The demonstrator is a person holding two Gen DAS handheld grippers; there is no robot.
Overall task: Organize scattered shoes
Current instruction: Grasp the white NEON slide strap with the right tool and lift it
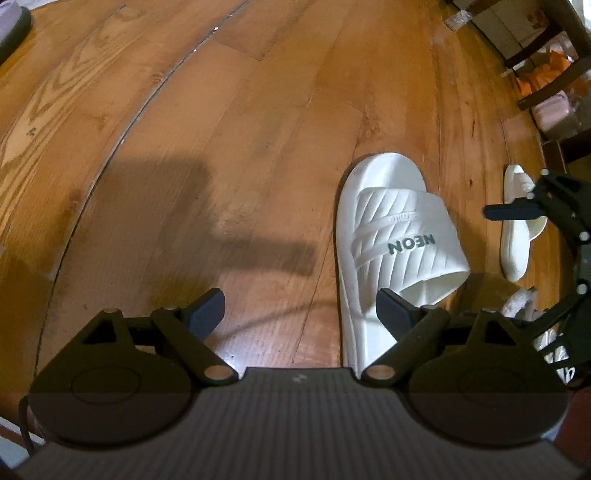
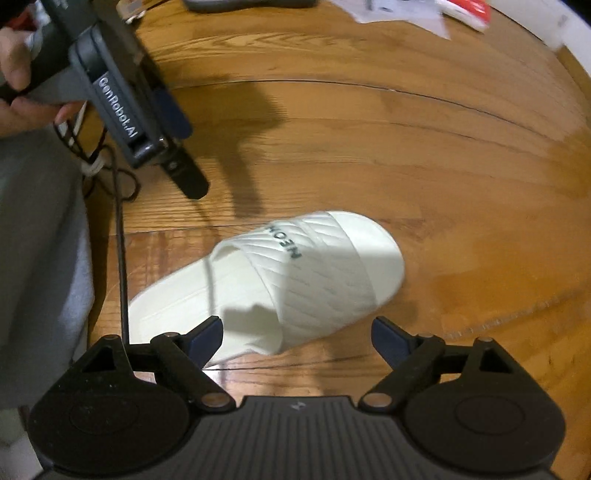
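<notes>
A white slide sandal marked NEON (image 1: pixel 391 240) lies on the wooden floor (image 1: pixel 221 147), toe pointing away. My left gripper (image 1: pixel 301 314) is open and empty, its right finger (image 1: pixel 393 314) over the sandal's heel edge. A second white sandal (image 1: pixel 517 229) lies farther right, partly behind my right gripper (image 1: pixel 517 210). In the right wrist view the NEON sandal (image 2: pixel 288 273) lies just ahead of my open, empty right gripper (image 2: pixel 295 339), heel near the left finger (image 2: pixel 207 339). The left gripper (image 2: pixel 147 122) hovers at upper left.
Dark chair legs (image 1: pixel 532 51) and bags (image 1: pixel 554 110) stand at the far right. A dark-rimmed object (image 1: pixel 14 26) is at the top left. Papers (image 2: pixel 406 14) lie on the floor far ahead. The person's grey-clad leg (image 2: pixel 37 258) and a black cable (image 2: pixel 120 236) are at left.
</notes>
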